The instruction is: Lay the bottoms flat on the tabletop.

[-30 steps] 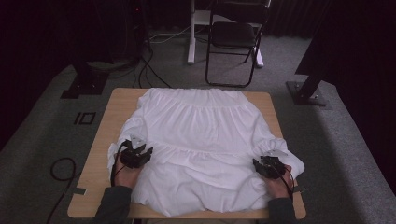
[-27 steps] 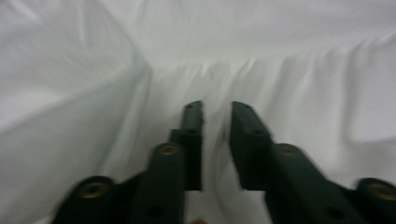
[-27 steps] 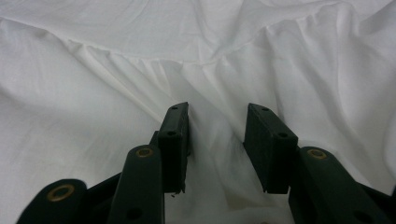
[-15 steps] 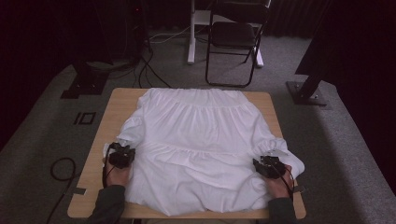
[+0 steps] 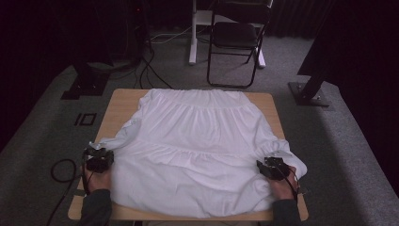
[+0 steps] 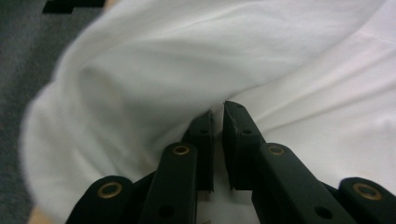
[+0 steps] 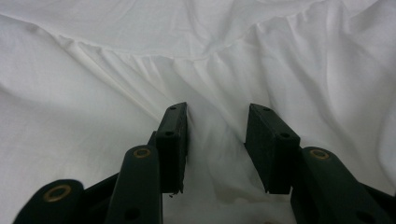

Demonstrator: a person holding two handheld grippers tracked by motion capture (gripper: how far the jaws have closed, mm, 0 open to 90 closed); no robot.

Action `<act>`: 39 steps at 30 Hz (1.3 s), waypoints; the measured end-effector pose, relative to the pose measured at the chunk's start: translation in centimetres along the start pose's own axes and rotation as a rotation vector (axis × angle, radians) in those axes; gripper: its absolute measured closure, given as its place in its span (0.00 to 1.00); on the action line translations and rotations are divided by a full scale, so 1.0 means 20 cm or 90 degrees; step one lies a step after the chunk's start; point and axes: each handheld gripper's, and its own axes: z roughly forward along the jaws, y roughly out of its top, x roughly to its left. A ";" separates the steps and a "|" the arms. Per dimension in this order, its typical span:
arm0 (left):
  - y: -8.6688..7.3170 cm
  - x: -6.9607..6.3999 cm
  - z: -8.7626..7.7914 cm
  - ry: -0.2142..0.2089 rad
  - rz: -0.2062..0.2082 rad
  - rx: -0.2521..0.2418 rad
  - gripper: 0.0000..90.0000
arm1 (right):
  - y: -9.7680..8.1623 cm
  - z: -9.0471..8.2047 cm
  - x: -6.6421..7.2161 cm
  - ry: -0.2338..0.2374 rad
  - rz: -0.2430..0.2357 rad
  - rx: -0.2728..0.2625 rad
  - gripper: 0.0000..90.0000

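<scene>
A white gathered garment (image 5: 202,141) lies spread over most of the wooden table (image 5: 120,101). At the table's left edge my left gripper (image 5: 101,153) is shut on a fold of its sleeve. In the left gripper view the jaws (image 6: 218,112) stand almost together with white cloth (image 6: 289,60) pinched between them; they have just been closing. At the right side my right gripper (image 5: 263,165) rests on the garment. Its jaws (image 7: 217,112) stand partly apart with a thick ridge of cloth (image 7: 187,37) bunched between them.
A black folding chair (image 5: 235,37) and a white desk leg (image 5: 193,33) stand beyond the table. Dark stand bases (image 5: 306,94) (image 5: 82,87) sit on the carpet at either side. A cable loop (image 5: 61,169) lies on the floor at the left.
My left gripper has moved outward to the table's left edge and drawn the sleeve with it. The right gripper has stayed put.
</scene>
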 end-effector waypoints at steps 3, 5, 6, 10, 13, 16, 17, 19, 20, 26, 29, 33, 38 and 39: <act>0.00 0.06 -0.01 0.012 -0.028 -0.001 0.88 | 0.00 0.00 -0.02 0.002 0.006 0.003 0.65; -0.01 0.08 -0.01 0.048 -0.030 0.008 0.90 | -0.01 -0.01 -0.03 0.001 0.010 0.003 0.65; -0.01 0.08 -0.01 0.048 -0.030 0.008 0.89 | -0.01 -0.01 -0.03 -0.004 0.011 0.004 0.65; -0.02 0.11 -0.03 0.048 -0.030 0.013 0.88 | -0.02 -0.03 -0.07 -0.012 0.026 0.006 0.65; -0.03 0.10 -0.03 0.048 -0.029 0.014 0.88 | -0.03 -0.04 -0.10 -0.018 0.039 0.008 0.65; -0.04 0.09 -0.04 0.054 -0.020 0.015 0.90 | -0.05 -0.05 -0.12 -0.024 0.046 0.010 0.65; -0.04 0.09 -0.05 0.057 -0.015 0.018 0.91 | -0.06 -0.06 -0.13 -0.025 0.049 0.008 0.65; -0.05 0.07 -0.06 0.063 -0.002 0.026 0.94 | -0.07 -0.07 -0.15 -0.028 0.056 0.010 0.65; -0.06 0.07 -0.07 0.067 0.004 0.028 0.95 | -0.07 -0.07 -0.15 -0.029 0.059 0.011 0.65; -0.11 0.04 -0.14 0.075 0.020 0.047 0.96 | -0.07 -0.09 -0.16 -0.036 0.064 0.022 0.66; -0.11 0.03 -0.16 0.048 0.038 0.033 0.92 | -0.07 -0.10 -0.16 -0.032 0.064 0.028 0.70; -0.07 0.00 -0.18 0.020 0.070 -0.010 0.78 | -0.04 -0.14 -0.15 -0.030 0.041 0.005 0.76; 0.06 -0.05 -0.10 0.008 0.112 -0.026 0.70 | 0.01 -0.19 -0.18 -0.049 0.032 -0.025 0.79; 0.07 -0.06 -0.08 0.007 0.116 -0.026 0.69 | 0.01 -0.19 -0.19 -0.053 0.033 -0.025 0.78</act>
